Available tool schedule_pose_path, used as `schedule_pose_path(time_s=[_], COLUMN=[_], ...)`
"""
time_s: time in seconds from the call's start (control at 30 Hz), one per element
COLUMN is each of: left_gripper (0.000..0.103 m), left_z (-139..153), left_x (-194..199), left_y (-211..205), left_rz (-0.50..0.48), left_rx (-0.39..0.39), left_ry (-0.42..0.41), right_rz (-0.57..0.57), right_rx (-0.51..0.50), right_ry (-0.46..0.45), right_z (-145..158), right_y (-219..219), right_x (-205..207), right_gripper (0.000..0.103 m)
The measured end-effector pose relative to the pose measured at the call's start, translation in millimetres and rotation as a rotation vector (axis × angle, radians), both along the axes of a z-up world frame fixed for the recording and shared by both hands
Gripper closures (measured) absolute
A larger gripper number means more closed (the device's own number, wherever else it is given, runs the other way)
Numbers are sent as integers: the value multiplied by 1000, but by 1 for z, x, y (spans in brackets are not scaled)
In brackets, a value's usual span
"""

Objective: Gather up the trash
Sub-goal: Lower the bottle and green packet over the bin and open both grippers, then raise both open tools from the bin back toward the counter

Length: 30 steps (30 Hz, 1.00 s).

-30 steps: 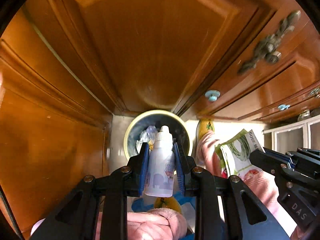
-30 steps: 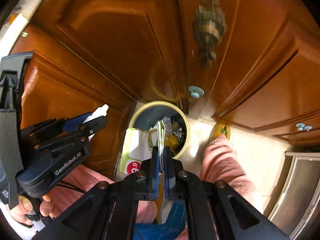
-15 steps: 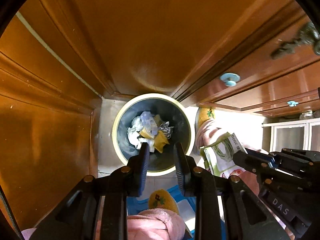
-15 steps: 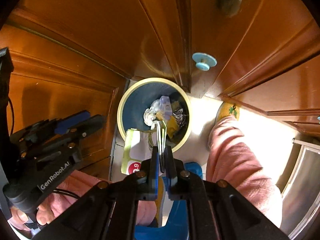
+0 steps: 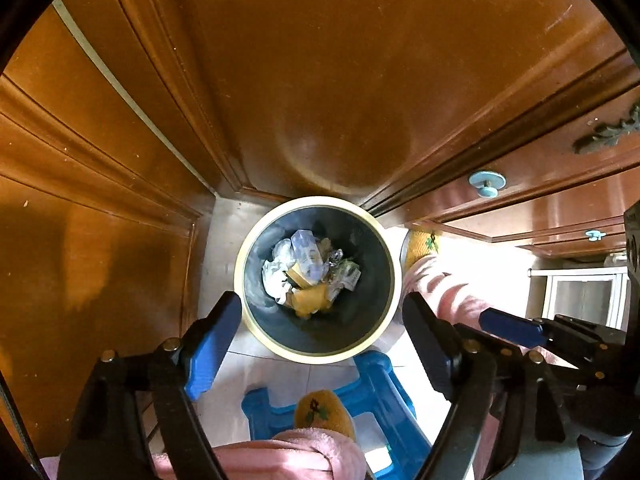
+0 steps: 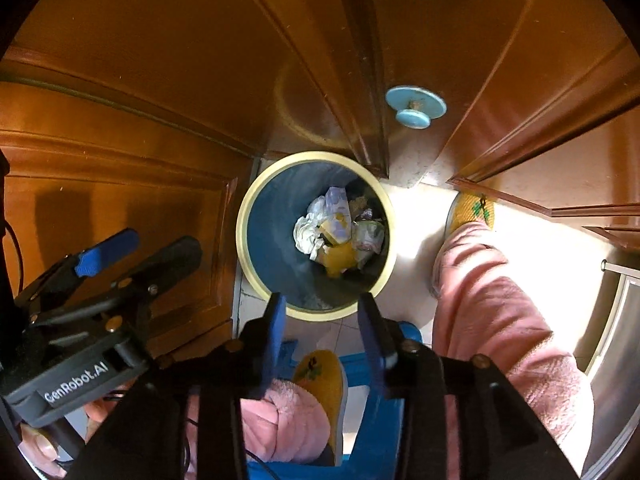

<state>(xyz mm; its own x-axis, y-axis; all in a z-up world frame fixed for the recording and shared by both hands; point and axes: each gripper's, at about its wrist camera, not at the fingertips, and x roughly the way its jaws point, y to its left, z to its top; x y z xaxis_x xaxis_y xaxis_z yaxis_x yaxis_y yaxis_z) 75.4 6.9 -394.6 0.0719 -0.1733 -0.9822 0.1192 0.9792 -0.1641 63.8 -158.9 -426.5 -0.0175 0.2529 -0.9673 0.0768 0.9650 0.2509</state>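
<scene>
A round bin with a cream rim point(image 5: 239, 276) point(image 6: 241, 236) stands on the floor right below both grippers. Inside lies crumpled trash: a clear-white bottle point(image 5: 306, 254) point(image 6: 338, 208), white paper point(image 5: 274, 276), a yellow scrap point(image 6: 340, 258) and a green-and-white packet point(image 5: 347, 276) point(image 6: 370, 236). My left gripper point(image 5: 320, 334) hangs over the bin's near rim, its jaws opening wide with nothing between them. My right gripper point(image 6: 322, 316) is also above the near rim, its jaws opening and empty. Each gripper shows in the other's view: the right gripper point(image 5: 516, 330), the left gripper point(image 6: 132, 256).
Brown wooden cabinet doors point(image 5: 320, 80) rise close behind and left of the bin, with a pale blue knob point(image 6: 416, 108). A blue stool point(image 5: 360, 392) stands on the light tiled floor. The person's pink trouser legs point(image 6: 500, 300) and yellow slippers point(image 6: 474, 210) flank the bin.
The left gripper let go of the white bottle and the right gripper let go of the flat packet. Both things now lie in the bin. Both grippers sank toward it and their jaws spread.
</scene>
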Motion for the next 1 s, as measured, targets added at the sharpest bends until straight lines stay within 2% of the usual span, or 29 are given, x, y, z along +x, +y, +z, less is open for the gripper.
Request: schedule_pose_path(time_s=[0.3,0.53,0.8,1.0], left_gripper=[21,21,21,21], left_z=[10,30,66,116], left_x=[0,-4,-14,-24], left_y=[1,5,10,8], left_rz=[-5,-2,6,2], left_rx=[10,33,27,-21], left_ry=[-44,-116,-195,-287], right_rz=[3,10,46,72], right_rx=[11,13,-5,-25], right_ry=[-18,-54,-141,-236], right_z=[12,37,84,126], right_y=[-2,-4,-8,-9], right_x=[0,-4,-19,-32], right_gripper=[63,63,63,63])
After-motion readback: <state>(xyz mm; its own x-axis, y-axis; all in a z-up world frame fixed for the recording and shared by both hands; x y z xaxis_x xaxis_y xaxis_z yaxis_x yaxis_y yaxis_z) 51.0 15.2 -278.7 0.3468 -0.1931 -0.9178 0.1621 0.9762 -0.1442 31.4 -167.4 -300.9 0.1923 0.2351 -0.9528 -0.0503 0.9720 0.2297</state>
